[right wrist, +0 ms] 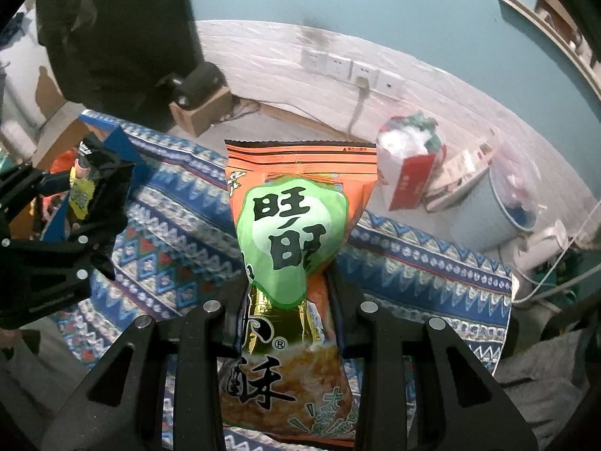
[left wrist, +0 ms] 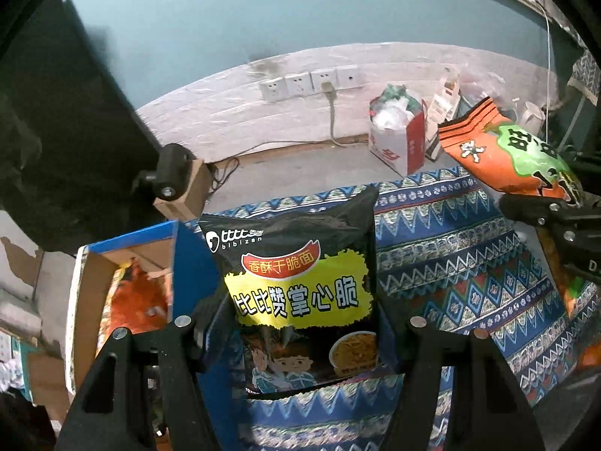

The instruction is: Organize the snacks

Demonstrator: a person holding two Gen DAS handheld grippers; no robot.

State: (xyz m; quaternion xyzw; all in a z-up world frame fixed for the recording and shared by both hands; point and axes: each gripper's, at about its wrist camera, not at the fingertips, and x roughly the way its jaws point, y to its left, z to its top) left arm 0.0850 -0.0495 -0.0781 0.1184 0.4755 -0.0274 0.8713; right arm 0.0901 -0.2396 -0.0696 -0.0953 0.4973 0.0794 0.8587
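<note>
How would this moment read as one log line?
left gripper: holds black noodle snack bag | right gripper: holds orange cracker bag | both above patterned cloth

Your surface wears a blue patterned cloth (left wrist: 450, 248). Behind it, at the upper middle of the frame, a row of white wall sockets (left wrist: 311, 82) holds one plugged cable. To the right a white-and-red bag (right wrist: 409, 165) stands stuffed on the floor, near a pale blue bin (right wrist: 488, 214).
</note>
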